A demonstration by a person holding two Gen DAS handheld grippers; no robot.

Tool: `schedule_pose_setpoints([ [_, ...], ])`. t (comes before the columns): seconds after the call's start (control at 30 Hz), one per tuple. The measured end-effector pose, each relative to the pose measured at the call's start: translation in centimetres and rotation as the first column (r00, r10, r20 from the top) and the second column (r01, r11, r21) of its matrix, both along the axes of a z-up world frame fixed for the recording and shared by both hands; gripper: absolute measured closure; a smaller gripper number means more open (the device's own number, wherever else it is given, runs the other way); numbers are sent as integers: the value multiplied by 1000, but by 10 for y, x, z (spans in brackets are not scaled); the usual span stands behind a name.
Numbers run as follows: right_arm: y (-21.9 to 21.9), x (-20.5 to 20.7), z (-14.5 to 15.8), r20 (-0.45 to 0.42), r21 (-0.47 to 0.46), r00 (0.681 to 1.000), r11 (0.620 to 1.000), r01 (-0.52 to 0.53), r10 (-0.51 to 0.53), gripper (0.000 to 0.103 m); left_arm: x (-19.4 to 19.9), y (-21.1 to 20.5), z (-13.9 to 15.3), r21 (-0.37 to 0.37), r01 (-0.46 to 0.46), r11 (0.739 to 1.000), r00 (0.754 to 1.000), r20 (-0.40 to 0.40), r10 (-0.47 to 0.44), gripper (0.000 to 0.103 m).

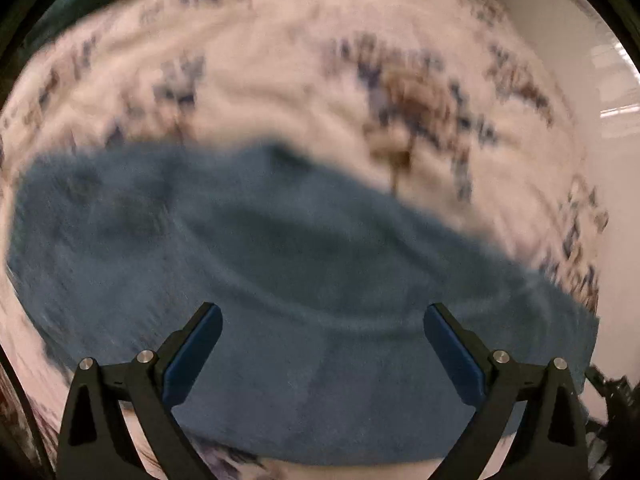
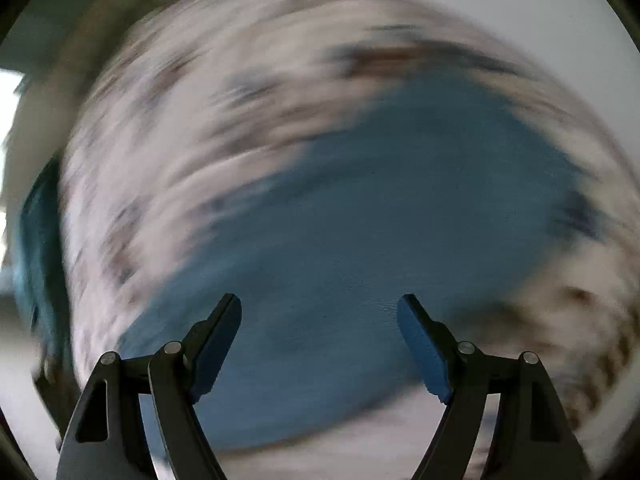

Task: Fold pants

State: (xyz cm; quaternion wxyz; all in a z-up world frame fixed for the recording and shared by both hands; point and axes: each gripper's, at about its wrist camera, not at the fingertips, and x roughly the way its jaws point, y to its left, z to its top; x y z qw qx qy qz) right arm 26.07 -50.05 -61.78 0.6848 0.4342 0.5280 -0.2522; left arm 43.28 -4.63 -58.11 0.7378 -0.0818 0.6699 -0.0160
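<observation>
Blue pants [image 1: 280, 280] lie as a broad flat mass on a white cloth with a brown and blue print [image 1: 260, 68]. Above them hangs my left gripper [image 1: 322, 314], looking straight down, jaws wide open with nothing between them. The right wrist view is heavily blurred; the same blue pants [image 2: 360, 220] fill its middle. My right gripper [image 2: 320, 306] stands open over the fabric, and its pads hold nothing. Both grippers have black fingers with blue pads [image 1: 196, 354]. Folds and edges of the pants are too smeared to read.
The printed cloth [image 2: 200, 120] spreads around the pants on all sides. A pale wall or floor [image 1: 580, 60] shows at the right of the left wrist view. A teal shape [image 2: 36, 240] sits at the left edge of the right wrist view.
</observation>
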Motion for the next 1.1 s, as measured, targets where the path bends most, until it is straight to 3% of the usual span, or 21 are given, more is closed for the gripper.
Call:
schedule_pose_setpoints([
  [0.1, -63, -63, -28, -18, 59, 979, 977, 204, -203, 20, -12, -16, -31, 12, -22, 1000, 996, -91, 23, 0],
  [0.13, -77, -75, -41, 17, 106, 969, 964, 243, -246, 20, -14, -21, -42, 30, -22, 999, 993, -113, 26, 0],
  [0.27, -111, -80, -82, 109, 223, 947, 936, 272, -301, 20, -12, -32, -51, 95, -13, 995, 995, -98, 22, 0],
  [0.33, -111, -69, -87, 158, 223, 947, 944, 243, -281, 21, -9, -33, -57, 99, -30, 995, 994, -105, 40, 0],
  [0.37, -110, -62, -85, 173, 211, 952, 954, 215, -253, 32, -5, -32, -61, 96, -45, 994, 992, -115, 56, 0],
  [0.4, -108, -53, -82, 210, 224, 953, 960, 168, -216, 56, -1, -32, -64, 94, -62, 994, 990, -123, 73, 0],
  [0.43, -104, -46, -82, 211, 232, 960, 963, 135, -185, 60, 4, -30, -67, 94, -85, 992, 985, -140, 98, 0],
  [0.5, -104, -38, -81, 231, 239, 962, 967, 92, -149, 58, 9, -31, -71, 105, -105, 989, 979, -165, 122, 0],
  [0.6, -112, -42, -100, 239, 316, 952, 942, 111, -192, 61, 18, -31, -70, 118, -141, 983, 966, -201, 163, 0],
  [0.63, -113, -43, -101, 247, 325, 946, 937, 124, -211, 83, 18, -31, -64, 115, -159, 981, 966, -187, 179, 0],
  [0.67, -115, -46, -97, 259, 310, 942, 942, 130, -215, 96, 18, -33, -56, 101, -172, 980, 969, -161, 187, 0],
  [0.73, -114, -47, -70, 297, 205, 935, 969, 136, -194, 97, 16, -39, -37, 69, -163, 984, 979, -110, 170, 0],
  [0.8, -104, -38, -34, 343, 19, 938, 998, 55, -58, 97, 12, -55, -17, 71, -110, 991, 992, -51, 113, 0],
  [0.87, -102, -33, -34, 337, -16, 941, 999, 40, -33, 97, 8, -69, -7, 94, -59, 994, 998, -19, 61, 0],
  [0.97, -118, -33, -81, 307, 194, 935, 973, 123, -179, 96, 5, -79, -7, 100, -40, 994, 999, -26, 43, 0],
  [1.07, -128, -37, -111, 330, 374, 895, 912, 170, -301, 88, 3, -83, -9, 95, -45, 994, 998, -29, 48, 0],
  [1.1, -128, -36, -114, 351, 401, 880, 900, 168, -321, 77, 2, -84, -9, 90, -44, 995, 999, -22, 46, 0],
])
